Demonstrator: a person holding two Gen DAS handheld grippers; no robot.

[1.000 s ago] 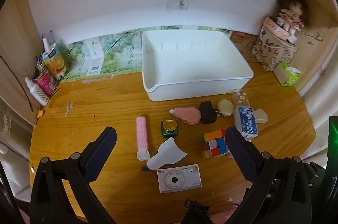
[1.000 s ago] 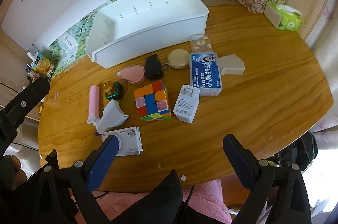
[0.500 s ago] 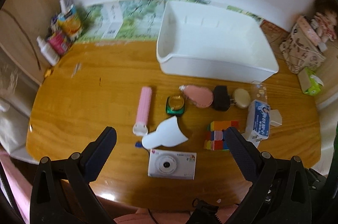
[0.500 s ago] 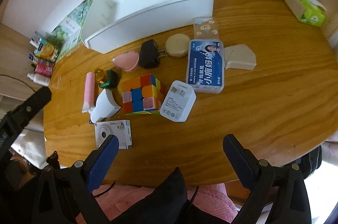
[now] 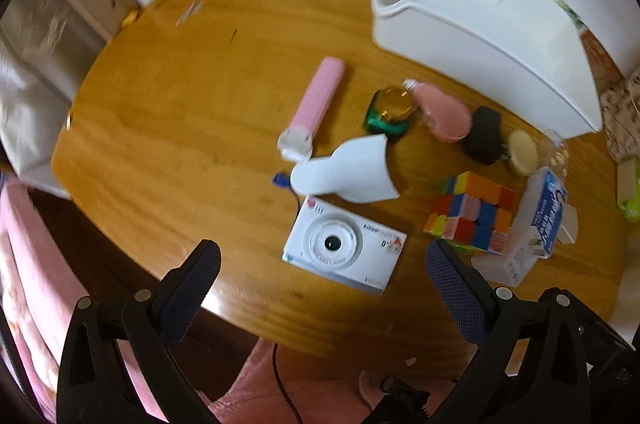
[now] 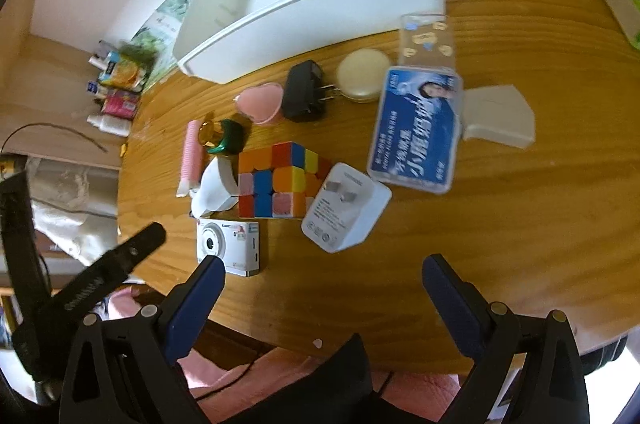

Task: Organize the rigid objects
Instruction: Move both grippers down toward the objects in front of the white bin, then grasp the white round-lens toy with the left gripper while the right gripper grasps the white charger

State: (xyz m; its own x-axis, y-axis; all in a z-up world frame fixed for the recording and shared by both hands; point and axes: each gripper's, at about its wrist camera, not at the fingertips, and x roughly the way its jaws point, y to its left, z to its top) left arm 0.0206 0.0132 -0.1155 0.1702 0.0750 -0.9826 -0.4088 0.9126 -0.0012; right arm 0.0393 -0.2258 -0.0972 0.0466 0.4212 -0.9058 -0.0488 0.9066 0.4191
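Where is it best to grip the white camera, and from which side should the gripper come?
Probably from above, fingers across its two long edges. The camera lies flat, lens up, so only the thin sides offer grip; the left gripper hangs open near it.

Left claw [image 5: 322, 272] spread wide, empty, above counter [image 5: 180, 128] edge; camera [image 5: 345, 248] lies between its fingers; cube [image 5: 470, 212] right; bin [image 5: 488, 36] beyond.

my left gripper [image 5: 322, 266] wide open, holding nothing, right gripper [image 6: 323, 278] same, both hanging at the near edge
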